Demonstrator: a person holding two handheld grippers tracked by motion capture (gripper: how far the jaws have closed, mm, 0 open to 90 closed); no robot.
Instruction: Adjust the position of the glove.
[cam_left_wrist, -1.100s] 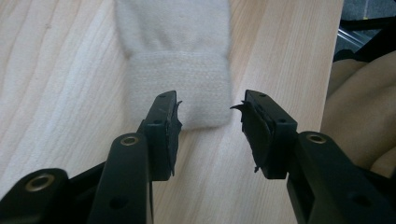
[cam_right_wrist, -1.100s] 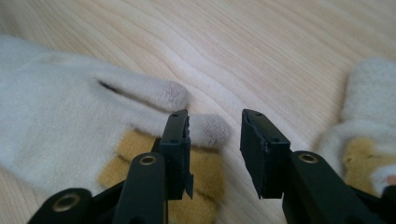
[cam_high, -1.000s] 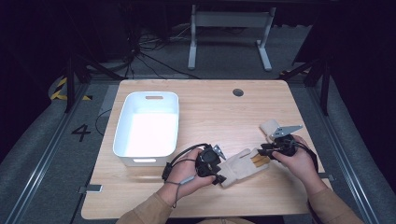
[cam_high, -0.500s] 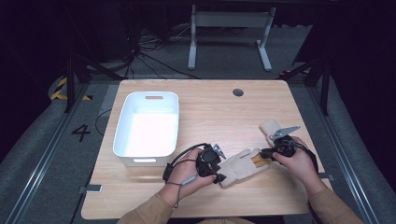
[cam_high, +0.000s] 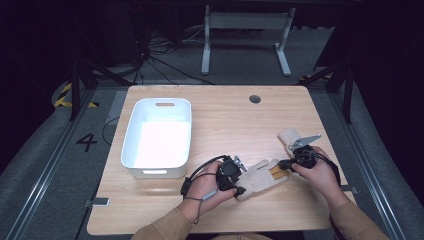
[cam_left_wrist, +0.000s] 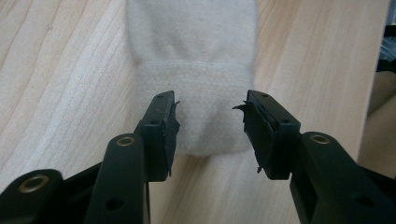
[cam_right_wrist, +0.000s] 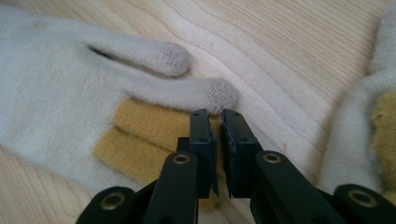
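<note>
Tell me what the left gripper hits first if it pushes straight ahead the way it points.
The cuff of the cream glove: it already lies between the left gripper's open fingers, so almost at once, though depth is hard to judge.

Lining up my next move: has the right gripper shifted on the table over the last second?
No. The right gripper sits at the same spot relative to the white bin; its jaws have just been closing on the glove's yellow fingertip.

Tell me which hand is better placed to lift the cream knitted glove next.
Probably the right: its gripper has just been closing its fingers on a mustard fingertip of the cream knitted glove. The left gripper only straddles the cuff, fingers open.
</note>
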